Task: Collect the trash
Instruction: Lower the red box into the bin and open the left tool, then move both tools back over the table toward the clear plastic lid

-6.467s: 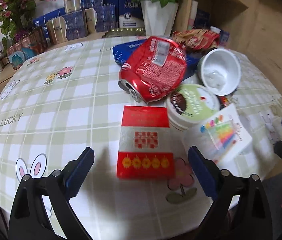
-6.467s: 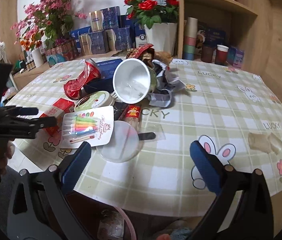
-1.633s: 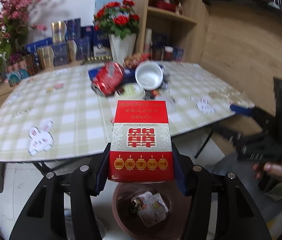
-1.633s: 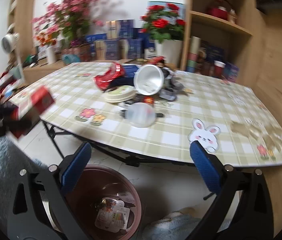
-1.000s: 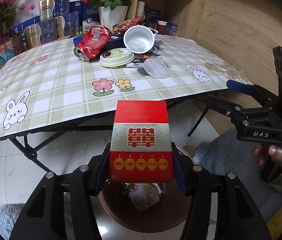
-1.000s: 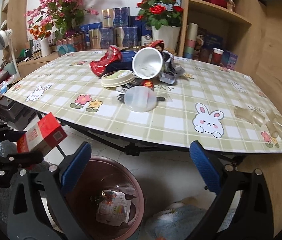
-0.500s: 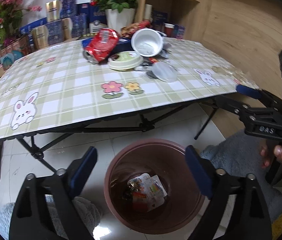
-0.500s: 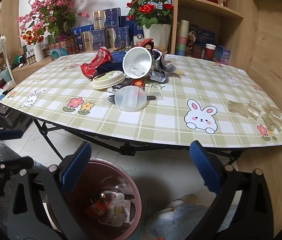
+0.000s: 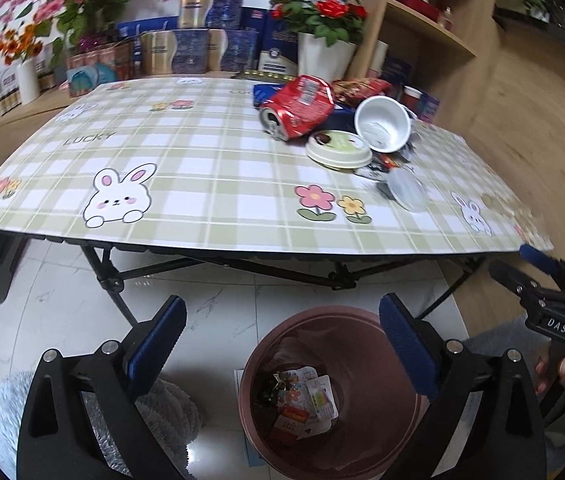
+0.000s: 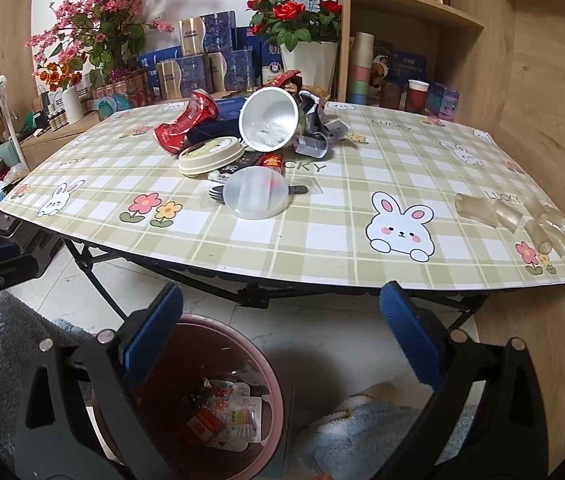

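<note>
My left gripper (image 9: 282,338) is open and empty, above and just left of the brown trash bin (image 9: 378,322) on the floor. The red box (image 9: 292,420) lies inside the bin with cards. My right gripper (image 10: 282,332) is open and empty, over the bin (image 10: 266,364) in front of the table. On the table lie a crushed red can (image 9: 302,104), a green-lidded cup (image 9: 338,148), a white bowl (image 9: 382,128), a clear lid (image 10: 254,194) over a black fork (image 10: 214,192), and wrappers (image 10: 318,132).
The checked folding table (image 9: 186,176) stands behind the bin, its black legs (image 9: 110,272) near my left gripper. Crumpled clear plastic (image 10: 522,220) lies at the table's right corner. Flower pots and boxes (image 10: 202,60) stand behind. A grey rug (image 9: 6,408) lies at lower left.
My left gripper opened and the red box dropped into the bin. It then tilted up toward the table. My right gripper stayed open and drifted slightly closer.
</note>
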`<state>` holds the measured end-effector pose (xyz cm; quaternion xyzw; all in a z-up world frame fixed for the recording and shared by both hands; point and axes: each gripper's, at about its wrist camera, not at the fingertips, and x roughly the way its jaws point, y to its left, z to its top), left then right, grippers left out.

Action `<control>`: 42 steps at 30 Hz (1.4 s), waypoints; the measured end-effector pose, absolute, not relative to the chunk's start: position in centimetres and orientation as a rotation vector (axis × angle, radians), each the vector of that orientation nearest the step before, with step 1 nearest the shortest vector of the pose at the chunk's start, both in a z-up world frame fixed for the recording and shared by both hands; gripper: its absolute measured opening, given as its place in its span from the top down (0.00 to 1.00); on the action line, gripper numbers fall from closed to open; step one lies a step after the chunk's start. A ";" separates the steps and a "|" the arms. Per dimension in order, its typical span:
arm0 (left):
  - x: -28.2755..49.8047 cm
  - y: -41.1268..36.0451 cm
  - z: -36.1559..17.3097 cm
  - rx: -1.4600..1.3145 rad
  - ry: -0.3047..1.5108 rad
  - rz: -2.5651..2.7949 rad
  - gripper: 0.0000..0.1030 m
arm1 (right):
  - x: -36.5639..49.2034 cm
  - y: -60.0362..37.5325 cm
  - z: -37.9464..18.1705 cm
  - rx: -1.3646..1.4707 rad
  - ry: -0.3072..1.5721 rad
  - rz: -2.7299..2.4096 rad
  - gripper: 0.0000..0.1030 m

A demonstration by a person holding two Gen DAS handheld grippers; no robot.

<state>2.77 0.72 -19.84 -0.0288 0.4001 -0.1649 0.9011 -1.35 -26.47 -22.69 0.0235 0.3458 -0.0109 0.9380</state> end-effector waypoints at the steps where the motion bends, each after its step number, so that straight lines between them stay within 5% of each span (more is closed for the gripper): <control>1: 2.8 0.8 -19.8 -0.063 0.828 -0.336 0.08 | -1.3 -26.5 -22.7 0.050 0.708 -0.025 0.05; 24: 6.7 0.4 -14.7 0.072 0.686 -0.342 0.08 | 2.5 -31.9 -18.2 0.134 0.629 0.023 0.05; 35: 13.1 -2.6 -13.1 0.090 0.678 -0.368 0.20 | 7.7 -31.7 -18.0 0.091 0.659 0.175 0.06; 38: 14.7 -2.4 -13.3 0.067 0.686 -0.358 0.22 | 9.9 -30.8 -17.8 0.044 0.663 0.220 0.32; 42: 16.3 -2.2 -14.1 0.063 0.712 -0.348 0.27 | 14.0 -28.7 -18.1 -0.026 0.693 0.312 0.54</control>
